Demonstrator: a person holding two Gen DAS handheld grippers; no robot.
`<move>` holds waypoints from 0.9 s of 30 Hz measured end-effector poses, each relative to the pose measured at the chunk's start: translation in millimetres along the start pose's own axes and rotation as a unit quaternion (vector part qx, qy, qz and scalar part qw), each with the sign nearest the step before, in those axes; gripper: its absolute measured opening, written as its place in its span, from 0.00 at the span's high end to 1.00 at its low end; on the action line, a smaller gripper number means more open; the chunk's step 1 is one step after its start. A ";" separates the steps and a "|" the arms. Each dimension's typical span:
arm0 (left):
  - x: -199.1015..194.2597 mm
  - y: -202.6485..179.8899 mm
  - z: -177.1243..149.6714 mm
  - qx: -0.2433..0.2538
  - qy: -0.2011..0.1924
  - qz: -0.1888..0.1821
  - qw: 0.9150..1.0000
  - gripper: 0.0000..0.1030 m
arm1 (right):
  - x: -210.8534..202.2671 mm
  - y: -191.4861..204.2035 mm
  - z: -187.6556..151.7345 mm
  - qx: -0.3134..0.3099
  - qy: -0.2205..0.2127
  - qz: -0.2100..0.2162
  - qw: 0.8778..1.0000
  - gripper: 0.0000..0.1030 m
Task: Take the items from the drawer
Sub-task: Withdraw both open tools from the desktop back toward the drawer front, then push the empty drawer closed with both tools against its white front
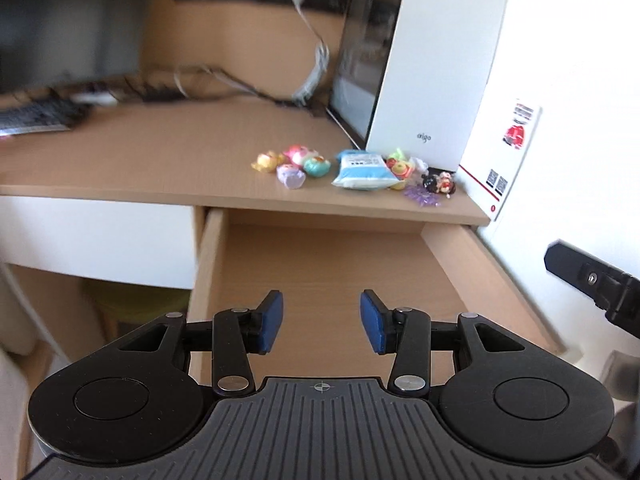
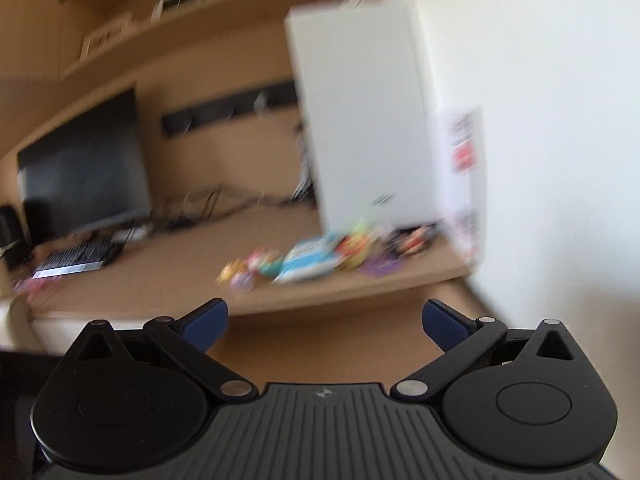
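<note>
The wooden drawer (image 1: 472, 268) is pulled out under the desk and its visible floor holds nothing. My left gripper (image 1: 321, 322) hovers over the drawer, open, nothing between its blue pads. On the desktop above lie a blue-white tissue pack (image 1: 362, 169), several small colourful toys (image 1: 294, 164) and a small doll figure (image 1: 440, 184). The right wrist view is blurred: my right gripper (image 2: 325, 326) is open and holds nothing, in front of the desk edge, with the tissue pack (image 2: 308, 262) and toys (image 2: 256, 268) beyond. Part of the right gripper (image 1: 592, 284) shows at the left view's right edge.
A white computer case (image 1: 432, 72) stands on the desk's right end against a white wall (image 1: 580, 80). A monitor (image 1: 68, 32), keyboard (image 1: 36, 118) and cables (image 1: 224, 84) sit at the back left. A white drawer front (image 1: 96, 236) is left of the open drawer.
</note>
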State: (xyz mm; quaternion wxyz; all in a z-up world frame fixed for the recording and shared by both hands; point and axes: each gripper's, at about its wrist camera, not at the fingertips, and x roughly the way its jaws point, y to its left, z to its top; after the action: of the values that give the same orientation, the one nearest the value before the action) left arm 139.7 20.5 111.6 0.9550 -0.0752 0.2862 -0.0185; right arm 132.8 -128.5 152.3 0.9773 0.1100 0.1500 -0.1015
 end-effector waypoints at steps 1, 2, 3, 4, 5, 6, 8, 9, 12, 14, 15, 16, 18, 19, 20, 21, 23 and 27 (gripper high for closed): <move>-10.1 -6.8 -15.0 -0.001 -0.008 0.007 1.000 0.55 | -7.6 -8.5 -8.4 0.008 0.020 0.006 1.000 0.00; -18.0 -13.7 -30.3 -0.001 -0.012 0.012 1.000 0.55 | -13.2 -19.0 -20.1 0.017 0.046 0.022 0.999 0.00; -24.6 -21.2 -48.7 0.000 -0.008 0.018 1.000 0.55 | -20.1 -29.2 -35.2 0.021 0.061 0.035 0.997 0.00; -29.0 -27.0 -65.0 0.001 -0.002 0.025 1.000 0.55 | -27.9 -35.3 -50.2 0.017 0.065 0.035 0.997 0.00; -31.0 -31.7 -77.6 0.000 0.006 0.032 0.999 0.55 | -34.2 -39.4 -66.0 0.003 0.068 0.024 0.997 0.00; -33.6 -35.4 -92.8 -0.006 0.017 0.042 0.999 0.55 | -40.1 -42.2 -80.4 -0.013 0.073 0.014 0.997 0.00; -37.9 -39.9 -112.8 -0.014 0.033 0.062 0.997 0.55 | -46.1 -47.2 -103.7 -0.031 0.083 0.000 0.996 0.00; -41.2 -41.5 -121.0 -0.016 0.038 0.074 0.996 0.55 | -48.2 -48.8 -112.5 -0.030 0.086 -0.008 0.996 0.00; -51.9 -42.4 -134.5 -0.010 0.040 0.094 0.995 0.55 | -47.8 -51.4 -131.3 -0.028 0.095 -0.040 0.994 0.00; -56.4 -40.3 -139.5 0.002 0.031 0.100 0.995 0.55 | -45.3 -50.1 -141.5 -0.041 0.094 -0.058 0.993 0.00; -57.4 -38.8 -142.1 0.009 0.025 0.103 0.994 0.55 | -47.2 -50.3 -146.8 -0.049 0.087 -0.063 0.993 0.00; -56.8 -36.9 -145.0 0.017 0.019 0.106 0.994 0.55 | -48.2 -50.4 -152.3 -0.055 0.076 -0.067 0.993 0.00; -53.8 -33.4 -153.1 0.027 0.005 0.109 0.994 0.55 | -47.9 -53.1 -163.2 -0.057 0.062 -0.079 0.993 0.00; -52.3 -32.5 -157.2 0.031 -0.001 0.112 0.993 0.55 | -46.4 -56.7 -169.4 -0.049 0.065 -0.084 0.993 0.00; -51.3 -32.5 -161.9 0.034 -0.006 0.115 0.993 0.55 | -42.8 -61.3 -176.7 -0.037 0.075 -0.088 0.993 0.00; -49.8 -31.6 -167.4 0.037 -0.009 0.119 0.992 0.55 | -40.4 -66.3 -183.9 -0.027 0.087 -0.092 0.992 0.00; -43.0 -30.8 -175.6 0.034 -0.012 0.123 0.992 0.55 | -34.9 -73.6 -198.8 -0.019 0.104 -0.098 0.989 0.00; -18.2 -37.4 -184.4 0.049 -0.043 0.114 0.991 0.55 | -26.7 -70.3 -212.6 -0.055 0.112 -0.099 0.987 0.00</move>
State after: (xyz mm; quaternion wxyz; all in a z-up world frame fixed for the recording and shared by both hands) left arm 23.5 -39.5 -24.9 0.9648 0.0039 0.2508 0.0793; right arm 34.0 -139.0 -50.1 0.9441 0.0516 0.2740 -0.1761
